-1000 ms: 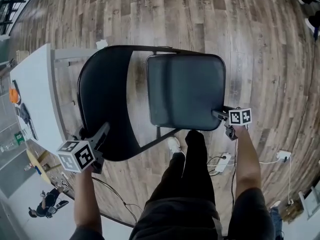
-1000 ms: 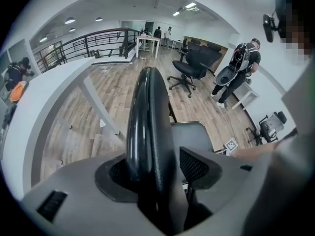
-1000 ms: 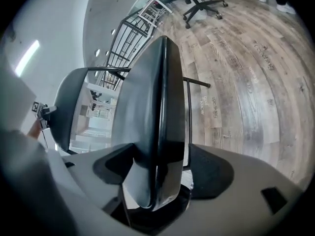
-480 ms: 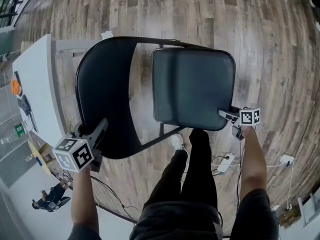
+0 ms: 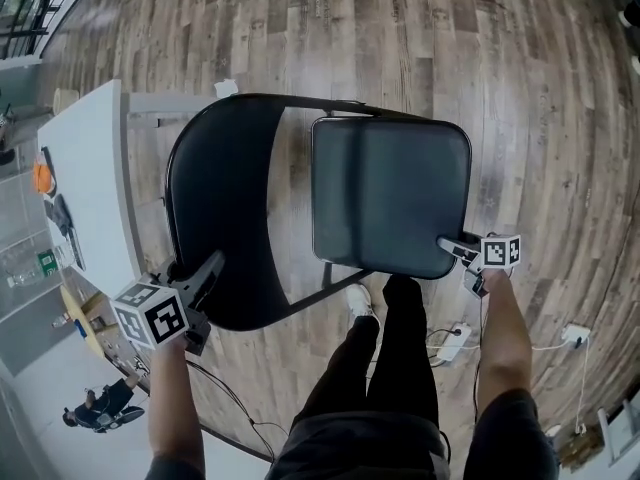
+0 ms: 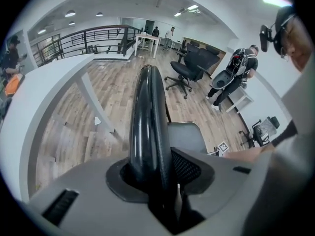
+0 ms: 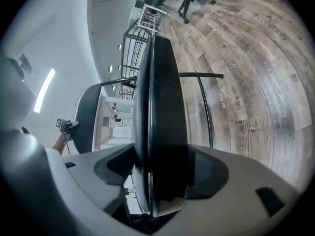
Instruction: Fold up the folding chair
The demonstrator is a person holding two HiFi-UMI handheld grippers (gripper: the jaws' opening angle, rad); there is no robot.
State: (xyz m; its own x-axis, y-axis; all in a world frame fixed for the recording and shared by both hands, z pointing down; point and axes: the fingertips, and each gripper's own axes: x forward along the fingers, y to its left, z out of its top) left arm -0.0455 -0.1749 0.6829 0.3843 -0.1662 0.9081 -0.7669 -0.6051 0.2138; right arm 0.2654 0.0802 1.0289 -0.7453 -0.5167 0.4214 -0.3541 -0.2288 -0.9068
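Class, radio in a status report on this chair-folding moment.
Left gripper just closed onto backrest. Right gripper clamps seat edge. Chair unfolded. White table close beside backrest.

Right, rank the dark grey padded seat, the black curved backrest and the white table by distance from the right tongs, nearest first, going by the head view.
1. The dark grey padded seat: the right tongs are clamped on its near right corner.
2. The black curved backrest: across the seat, to the left.
3. The white table: farthest, beyond the backrest at the picture's left.
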